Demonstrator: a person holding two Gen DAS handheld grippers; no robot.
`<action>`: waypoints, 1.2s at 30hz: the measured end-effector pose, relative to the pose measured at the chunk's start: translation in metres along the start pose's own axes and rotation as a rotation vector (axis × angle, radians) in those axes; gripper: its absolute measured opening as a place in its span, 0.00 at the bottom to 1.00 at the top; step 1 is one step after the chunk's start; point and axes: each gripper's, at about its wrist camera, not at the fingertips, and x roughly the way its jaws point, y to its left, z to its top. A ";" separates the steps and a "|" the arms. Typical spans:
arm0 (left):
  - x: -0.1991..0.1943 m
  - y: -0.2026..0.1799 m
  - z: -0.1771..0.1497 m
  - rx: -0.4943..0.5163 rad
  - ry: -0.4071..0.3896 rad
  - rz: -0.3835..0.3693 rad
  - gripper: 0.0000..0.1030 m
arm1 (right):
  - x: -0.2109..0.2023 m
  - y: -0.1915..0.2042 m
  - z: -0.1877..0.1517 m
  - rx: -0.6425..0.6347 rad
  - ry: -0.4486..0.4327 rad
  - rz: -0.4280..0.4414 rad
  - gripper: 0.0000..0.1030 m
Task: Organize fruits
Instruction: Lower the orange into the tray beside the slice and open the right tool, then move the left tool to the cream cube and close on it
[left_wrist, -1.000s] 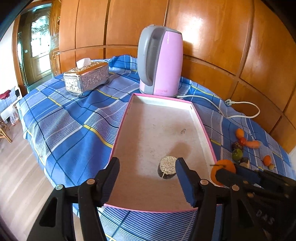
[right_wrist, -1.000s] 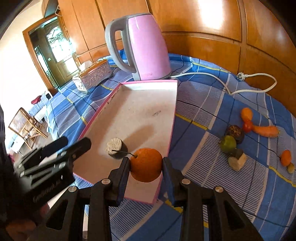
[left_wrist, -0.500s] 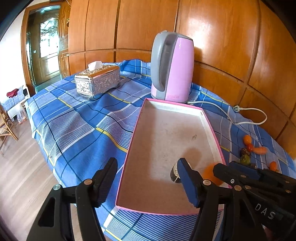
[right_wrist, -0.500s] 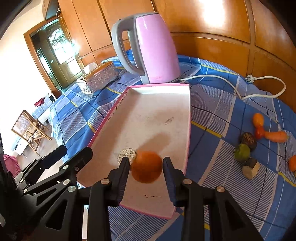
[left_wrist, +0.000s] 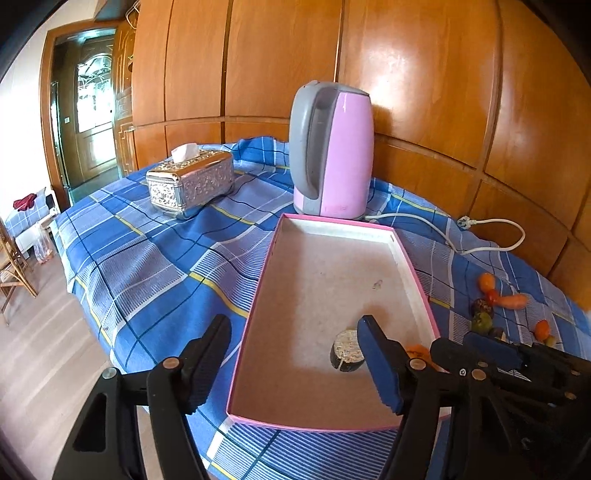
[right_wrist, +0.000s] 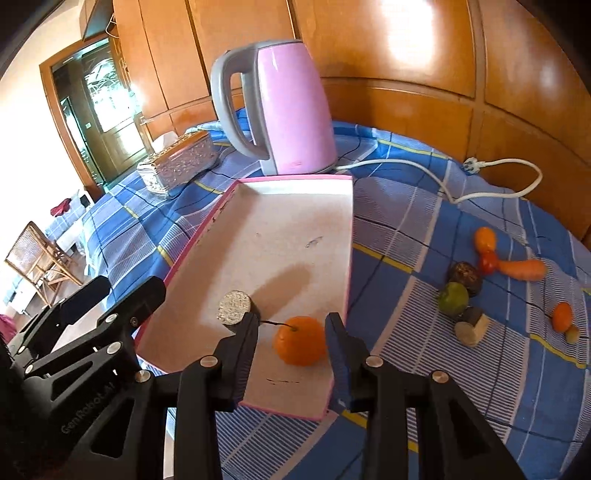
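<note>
Orange fruit (right_wrist: 300, 340) now released onto tray (right_wrist: 258, 236).

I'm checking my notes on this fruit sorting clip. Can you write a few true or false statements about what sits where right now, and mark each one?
1. The orange lies inside the pink tray. True.
2. The right hand-held gripper is clamped on the orange. False: its pads stand clear on both sides, and the orange rests on the tray floor.
3. A dark round piece with a silvery top lies in the tray beside the orange. True.
4. The pink kettle stands inside the tray. False: it stands on the blue checked cloth just beyond the tray's far end.
5. The left hand-held gripper holds a carrot. False: its jaws are open and empty; the carrot lies on the cloth.
</note>
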 end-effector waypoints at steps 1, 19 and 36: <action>-0.001 -0.001 0.000 0.003 -0.002 0.000 0.69 | -0.001 -0.001 -0.001 0.001 -0.005 -0.005 0.37; -0.024 -0.045 -0.001 0.137 -0.056 -0.072 0.69 | -0.037 -0.054 -0.019 0.138 -0.097 -0.134 0.37; -0.029 -0.094 -0.008 0.248 -0.046 -0.129 0.69 | -0.049 -0.099 -0.038 0.263 -0.113 -0.181 0.37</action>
